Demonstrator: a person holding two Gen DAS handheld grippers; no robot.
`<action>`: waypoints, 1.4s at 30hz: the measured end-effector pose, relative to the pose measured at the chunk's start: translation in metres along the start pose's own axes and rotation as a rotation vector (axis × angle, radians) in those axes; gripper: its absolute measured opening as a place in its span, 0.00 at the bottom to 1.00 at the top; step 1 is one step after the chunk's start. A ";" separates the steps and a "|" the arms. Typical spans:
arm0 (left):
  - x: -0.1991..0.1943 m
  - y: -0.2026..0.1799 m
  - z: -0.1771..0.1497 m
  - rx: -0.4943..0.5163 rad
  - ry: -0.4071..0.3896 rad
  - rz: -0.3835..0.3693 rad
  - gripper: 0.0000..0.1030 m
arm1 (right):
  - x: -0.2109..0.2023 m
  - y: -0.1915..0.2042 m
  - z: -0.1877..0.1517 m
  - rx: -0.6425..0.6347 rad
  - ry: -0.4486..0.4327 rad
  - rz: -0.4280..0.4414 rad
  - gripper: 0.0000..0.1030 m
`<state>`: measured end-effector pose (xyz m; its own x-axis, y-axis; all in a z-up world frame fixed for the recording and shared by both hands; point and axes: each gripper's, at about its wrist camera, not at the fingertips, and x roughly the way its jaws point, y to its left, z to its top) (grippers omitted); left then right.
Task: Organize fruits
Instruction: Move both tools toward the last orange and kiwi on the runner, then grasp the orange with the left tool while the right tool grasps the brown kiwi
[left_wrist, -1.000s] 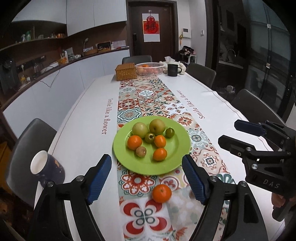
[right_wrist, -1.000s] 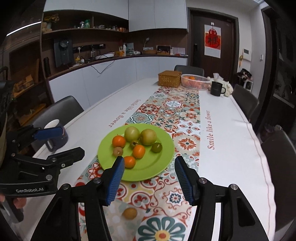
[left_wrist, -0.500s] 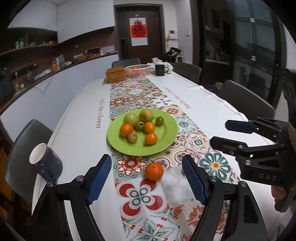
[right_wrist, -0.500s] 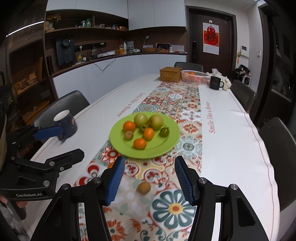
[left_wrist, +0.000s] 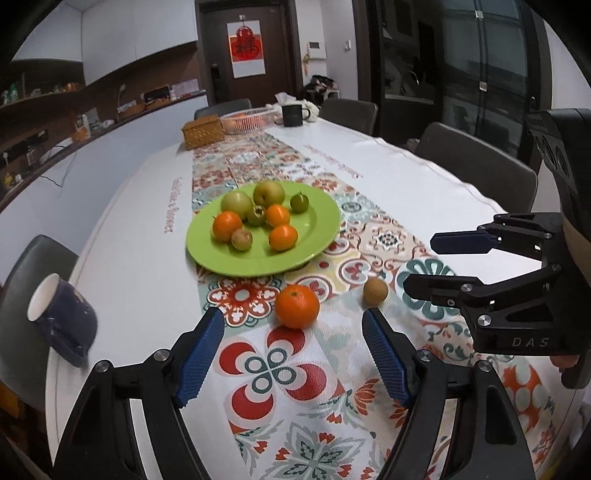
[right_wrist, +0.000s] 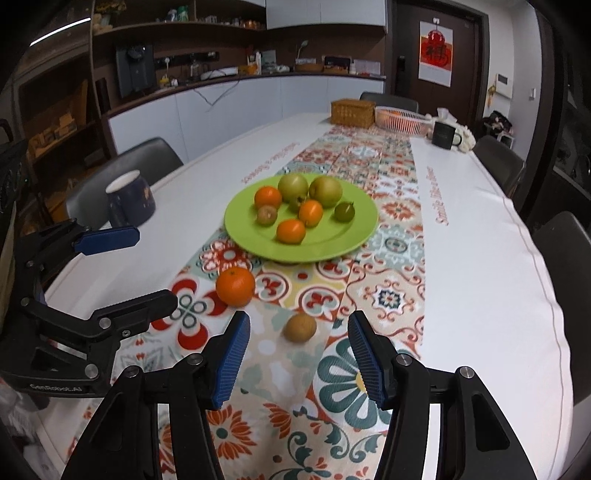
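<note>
A green plate (left_wrist: 317, 225) (right_wrist: 354, 236) holds several fruits: oranges, pears, small green ones and a brown one. A loose orange (left_wrist: 296, 306) (right_wrist: 235, 287) and a small brown fruit (left_wrist: 375, 291) (right_wrist: 300, 327) lie on the patterned runner in front of the plate. My left gripper (left_wrist: 293, 360) is open and empty just short of the orange. My right gripper (right_wrist: 299, 360) is open and empty just short of the brown fruit. Each gripper also shows in the other's view, the right one (left_wrist: 443, 264) and the left one (right_wrist: 147, 269).
A dark blue mug (left_wrist: 62, 325) (right_wrist: 129, 201) stands near the table's left edge. At the far end are a wicker box (left_wrist: 203, 131), a white wire basket (left_wrist: 245, 119) and a black mug (left_wrist: 293, 114). Chairs (left_wrist: 476, 162) line both sides.
Both grippers have pulled back from the plate toward the near end of the table. The loose orange and the brown fruit now sit right in front of the open fingers.
</note>
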<state>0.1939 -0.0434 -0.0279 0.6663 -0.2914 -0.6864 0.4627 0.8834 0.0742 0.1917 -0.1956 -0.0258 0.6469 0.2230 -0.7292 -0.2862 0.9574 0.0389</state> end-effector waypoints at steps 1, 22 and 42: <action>0.005 0.001 -0.001 0.001 0.009 -0.005 0.75 | 0.004 0.000 -0.001 -0.001 0.011 0.003 0.51; 0.086 0.016 0.004 -0.148 0.169 -0.077 0.54 | 0.065 -0.014 -0.008 0.077 0.143 0.074 0.31; 0.088 0.014 0.006 -0.176 0.189 -0.078 0.40 | 0.076 -0.016 -0.009 0.099 0.136 0.093 0.27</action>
<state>0.2621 -0.0590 -0.0831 0.5041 -0.3018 -0.8092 0.3887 0.9160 -0.0995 0.2397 -0.1956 -0.0879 0.5178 0.2905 -0.8047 -0.2649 0.9488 0.1721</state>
